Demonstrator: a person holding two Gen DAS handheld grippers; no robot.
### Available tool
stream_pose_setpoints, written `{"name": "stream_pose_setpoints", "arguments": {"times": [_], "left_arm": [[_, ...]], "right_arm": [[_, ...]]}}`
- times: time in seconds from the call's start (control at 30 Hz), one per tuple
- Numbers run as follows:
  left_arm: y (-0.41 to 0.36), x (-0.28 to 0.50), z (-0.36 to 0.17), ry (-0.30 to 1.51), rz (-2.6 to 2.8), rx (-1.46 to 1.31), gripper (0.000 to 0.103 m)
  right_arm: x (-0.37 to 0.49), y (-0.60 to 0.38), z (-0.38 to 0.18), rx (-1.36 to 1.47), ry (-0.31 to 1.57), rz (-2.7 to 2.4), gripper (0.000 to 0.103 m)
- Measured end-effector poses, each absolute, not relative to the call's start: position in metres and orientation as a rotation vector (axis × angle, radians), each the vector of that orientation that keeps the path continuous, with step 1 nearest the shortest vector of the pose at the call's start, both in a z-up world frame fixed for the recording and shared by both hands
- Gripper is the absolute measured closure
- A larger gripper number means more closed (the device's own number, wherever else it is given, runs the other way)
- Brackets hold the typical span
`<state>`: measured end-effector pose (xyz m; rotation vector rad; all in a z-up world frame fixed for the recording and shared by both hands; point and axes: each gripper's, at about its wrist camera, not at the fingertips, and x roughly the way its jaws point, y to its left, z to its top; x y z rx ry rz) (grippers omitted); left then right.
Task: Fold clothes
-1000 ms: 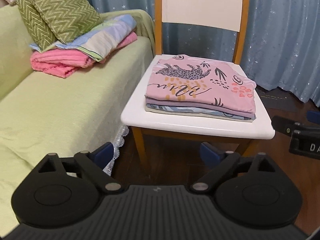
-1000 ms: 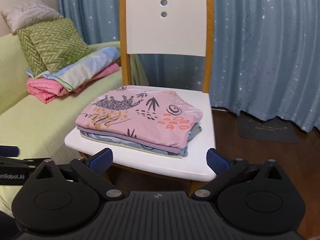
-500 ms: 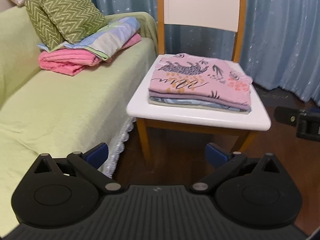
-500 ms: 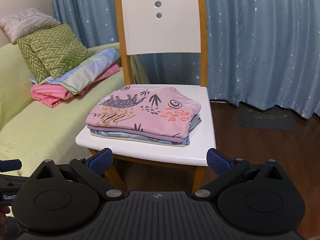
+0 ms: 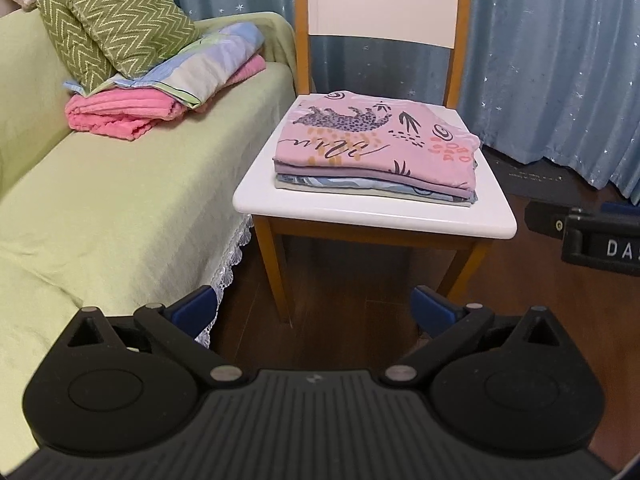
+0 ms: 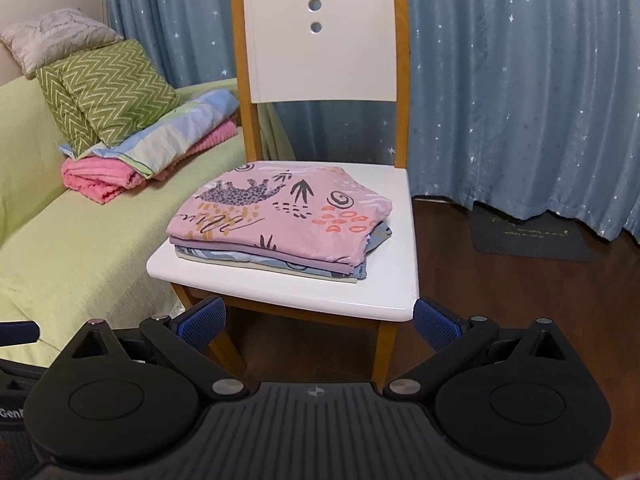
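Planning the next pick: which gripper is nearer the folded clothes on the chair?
Right. The right gripper sits before the chair seat, facing the folded clothes; the left gripper is farther back, by the sofa.

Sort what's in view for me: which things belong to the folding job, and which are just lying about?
Job:
- folded clothes stack
- white chair seat under it

Lying about:
- green zigzag cushions
- pink blanket
- pastel sheet
- sofa
- blue curtain
- dark mat

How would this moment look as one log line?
left tongs: open, empty | right tongs: open, empty | folded clothes: stacked on chair
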<state>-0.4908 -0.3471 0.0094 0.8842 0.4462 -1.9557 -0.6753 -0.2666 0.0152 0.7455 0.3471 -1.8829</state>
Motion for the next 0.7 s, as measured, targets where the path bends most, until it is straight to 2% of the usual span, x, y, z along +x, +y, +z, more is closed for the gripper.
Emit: {"name": "stream_pose_setpoints", "arguments": {"times": [0.23,0.7], "left_arm": [[-0.358,-0.501,0.014,0.420,-1.972,0.892,0.001],[-0.404,-0.515,-0.015,0.463,-1.934,0.973,0.001]], "right_arm": [[-0.684,-0.275,0.009,0.764,0.367,-1.894,0.000],[-0.696,-0.315,-0.018,0.837,0.430,-1.894,0.000]]}}
